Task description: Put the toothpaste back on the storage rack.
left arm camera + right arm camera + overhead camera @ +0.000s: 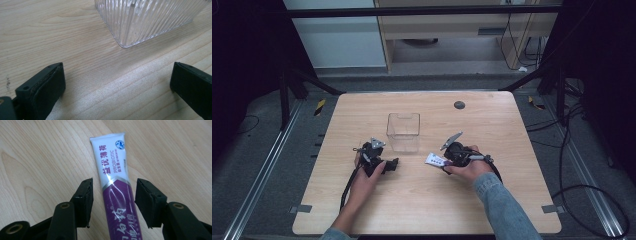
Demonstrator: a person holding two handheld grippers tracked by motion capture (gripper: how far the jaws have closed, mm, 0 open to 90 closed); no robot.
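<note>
A: Nearest item?

B: The right gripper (pixel 113 200). Its jaws straddle the toothpaste tube (pixel 115 185), which lies flat on the wooden table (pixel 427 200). A gap remains at each side; the pads are not pressing.

A: The left gripper (pixel 384 165)?

B: Jaws wide apart, nothing between them, low over the table.

A: Farther out?

B: A clear ribbed container (pixel 403 131) stands upright beyond both grippers. The tube lies just to its right in the high view.
</note>
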